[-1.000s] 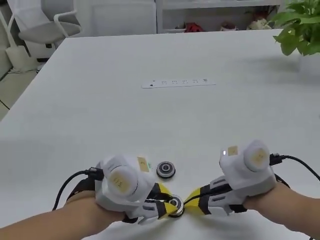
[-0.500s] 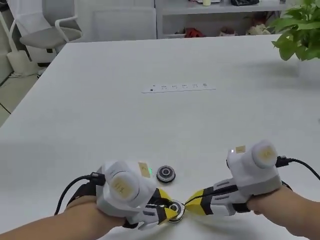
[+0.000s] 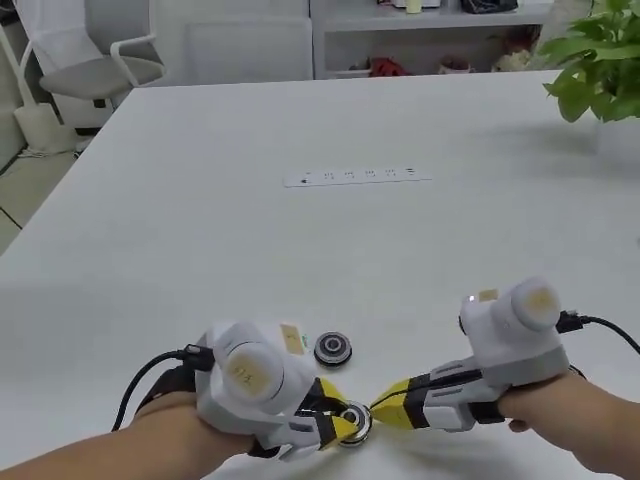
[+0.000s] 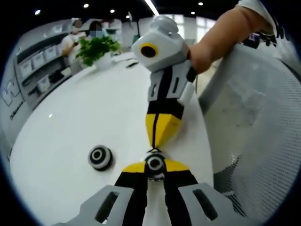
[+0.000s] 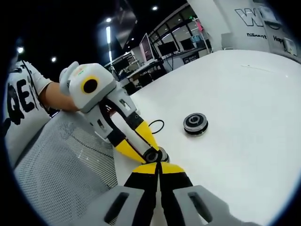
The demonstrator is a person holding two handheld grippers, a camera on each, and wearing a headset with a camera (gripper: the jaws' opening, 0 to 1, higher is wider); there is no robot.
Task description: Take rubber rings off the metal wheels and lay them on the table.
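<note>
Two wheels are on view, and two claws. The left claw is pinching one wheel between its yellow-tipped jaws, one jaw on each side of it. The right claw has its jaws pressed together, with only a thin seam between them. Its point meets the rim of that gripped wheel from the opposite side. Whether it has caught any rubber ring there is too small to tell. The second wheel lies flat on the white table, a dark band around its metal middle. It sits just beyond the two claw tips, nearer the left claw's body than the right's, and touches neither. Seen along the left claw's jaws it is off to the left of the tips; seen along the right claw's jaws it is ahead and to the right. Both hands are low at the near edge of the table. The forearms come in from the two bottom corners of the head view and the claws are turned inward, so that they point at each other tip to tip. A black cable trails from the back of each. Far ahead of the claws lies one power strip. One leafy plant stands past the right claw at the far corner, and one chair stands beyond the table on the left claw's side.
</note>
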